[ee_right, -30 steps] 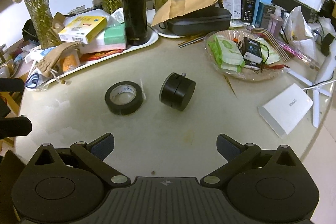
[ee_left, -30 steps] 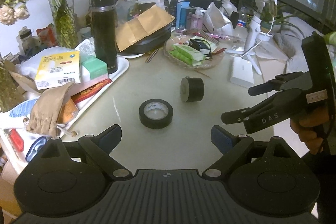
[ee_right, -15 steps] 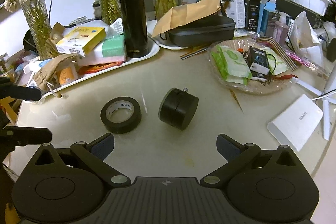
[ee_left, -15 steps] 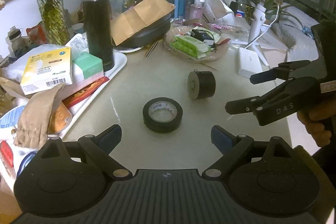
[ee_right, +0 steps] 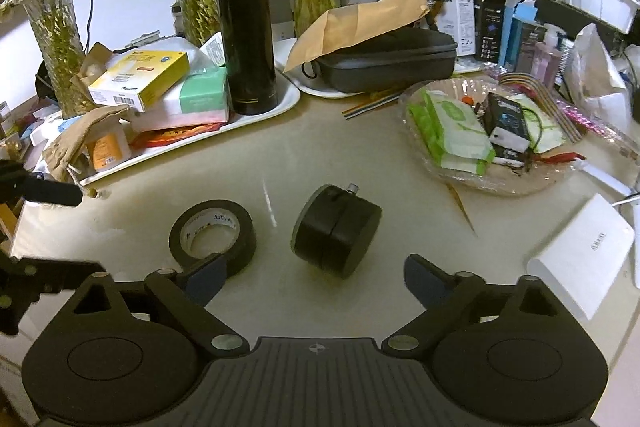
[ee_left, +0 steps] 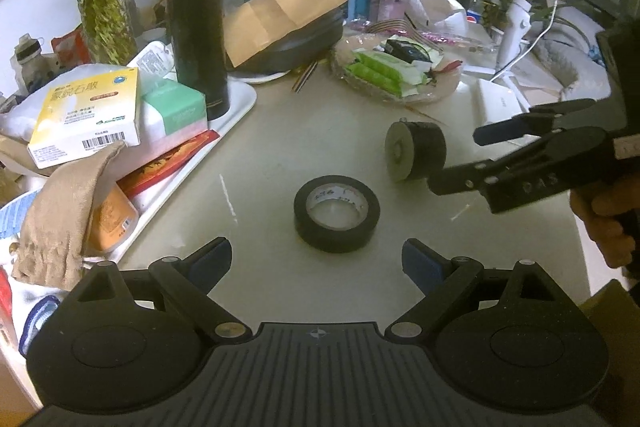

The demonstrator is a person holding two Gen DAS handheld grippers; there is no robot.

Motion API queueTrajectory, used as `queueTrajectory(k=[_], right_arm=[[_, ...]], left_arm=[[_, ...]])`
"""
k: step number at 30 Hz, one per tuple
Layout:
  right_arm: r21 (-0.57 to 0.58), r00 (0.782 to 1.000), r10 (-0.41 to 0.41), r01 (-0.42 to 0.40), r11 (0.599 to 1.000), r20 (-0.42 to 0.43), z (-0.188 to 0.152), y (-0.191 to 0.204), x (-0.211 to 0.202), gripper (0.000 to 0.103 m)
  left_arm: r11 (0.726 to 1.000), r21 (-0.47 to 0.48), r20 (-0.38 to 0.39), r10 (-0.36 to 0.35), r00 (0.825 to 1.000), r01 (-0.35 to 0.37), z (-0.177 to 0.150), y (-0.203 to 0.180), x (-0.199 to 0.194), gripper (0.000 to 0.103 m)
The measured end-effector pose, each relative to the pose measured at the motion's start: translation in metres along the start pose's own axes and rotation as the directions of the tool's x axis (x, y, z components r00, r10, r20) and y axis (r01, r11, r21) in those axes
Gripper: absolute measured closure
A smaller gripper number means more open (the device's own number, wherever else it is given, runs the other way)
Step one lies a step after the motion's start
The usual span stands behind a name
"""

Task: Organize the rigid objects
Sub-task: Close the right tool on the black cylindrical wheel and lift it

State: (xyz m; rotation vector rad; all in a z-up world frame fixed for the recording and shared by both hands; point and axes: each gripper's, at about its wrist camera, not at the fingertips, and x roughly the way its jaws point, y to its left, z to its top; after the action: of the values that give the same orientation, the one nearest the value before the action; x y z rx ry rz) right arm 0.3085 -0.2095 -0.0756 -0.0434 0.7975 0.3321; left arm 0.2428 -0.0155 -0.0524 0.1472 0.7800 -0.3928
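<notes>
A squat black plastic cylinder (ee_right: 336,230) lies sideways just ahead of the wide, empty right claw (ee_right: 312,277), whose jaws have just been closing, beside a black tape roll (ee_right: 213,235).

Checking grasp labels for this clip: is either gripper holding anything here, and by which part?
Nothing is held. The left gripper stands open short of the tape roll; the right gripper, jaws just narrowing, is open before the black cylinder.
</notes>
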Motion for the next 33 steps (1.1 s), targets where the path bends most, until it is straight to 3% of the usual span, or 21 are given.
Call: queueTrajectory(k=[22,28,33], right_arm=[[0.046,0.998,-0.058,0.059,0.997,-0.029,0.021,0.002,0.046,0.015],[0.063,0.996,-0.080,0.083,0.995,-0.040,0.024,-0.001,0.057,0.026],[0.079,0.992,-0.102,0.108,0.991,-0.077,0.022,-0.006,0.063,0.053]], left_arm=[[1.000,0.019,0.018,0.018,1.000,-0.018,0.001,-0.001,-0.006,0.010],[1.000,0.015,0.015,0.020,1.000,-0.020,0.001,0.000,-0.006,0.010],[1.000,0.013,0.013,0.019,1.000,-0.019,0.001,0.000,-0.005,0.010]])
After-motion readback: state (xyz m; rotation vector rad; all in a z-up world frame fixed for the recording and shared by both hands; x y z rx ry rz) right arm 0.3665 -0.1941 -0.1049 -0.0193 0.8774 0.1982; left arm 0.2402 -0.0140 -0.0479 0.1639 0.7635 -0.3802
